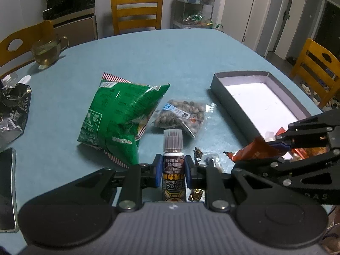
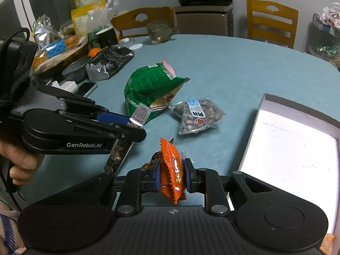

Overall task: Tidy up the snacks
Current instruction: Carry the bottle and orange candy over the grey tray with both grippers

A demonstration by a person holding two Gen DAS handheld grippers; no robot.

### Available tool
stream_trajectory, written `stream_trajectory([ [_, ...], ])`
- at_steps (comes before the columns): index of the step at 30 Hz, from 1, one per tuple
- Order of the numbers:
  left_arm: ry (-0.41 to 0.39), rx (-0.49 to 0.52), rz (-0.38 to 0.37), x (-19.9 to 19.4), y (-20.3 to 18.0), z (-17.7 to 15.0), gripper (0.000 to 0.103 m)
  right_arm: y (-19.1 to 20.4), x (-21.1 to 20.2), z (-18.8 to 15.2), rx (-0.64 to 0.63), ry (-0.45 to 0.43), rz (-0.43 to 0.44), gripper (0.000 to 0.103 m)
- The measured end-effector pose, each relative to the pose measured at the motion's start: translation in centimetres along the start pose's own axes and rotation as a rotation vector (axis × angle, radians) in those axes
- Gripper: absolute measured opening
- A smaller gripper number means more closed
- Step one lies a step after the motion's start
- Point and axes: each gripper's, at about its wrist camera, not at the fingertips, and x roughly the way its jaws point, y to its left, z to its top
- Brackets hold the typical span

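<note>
My left gripper (image 1: 172, 173) is shut on a brown snack tube with a ribbed clear cap (image 1: 172, 159); the tube also shows in the right wrist view (image 2: 139, 114). My right gripper (image 2: 171, 176) is shut on an orange snack packet (image 2: 172, 170), seen from the left wrist view (image 1: 255, 150) near the box's near end. A green chip bag (image 1: 119, 116) and a clear bag of nuts (image 1: 180, 114) lie on the blue table. The open dark box with a white inside (image 1: 261, 99) sits to the right, with several small packets at its near end.
Small gold-wrapped candies (image 1: 197, 153) lie by the left gripper. A phone (image 1: 7, 189), a black foil bag (image 1: 12, 108) and a glass mug (image 1: 46, 51) are at the left. Wooden chairs (image 1: 136, 10) ring the table. Clutter fills the far left (image 2: 63, 48).
</note>
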Motion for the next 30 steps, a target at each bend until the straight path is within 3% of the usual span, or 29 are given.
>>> stream_trajectory([
  [30, -0.046, 0.060, -0.041, -0.8, -1.7, 2.7, 0.017, -0.5, -2.2, -0.1, 0.050, -0.081, -0.062, 0.023],
])
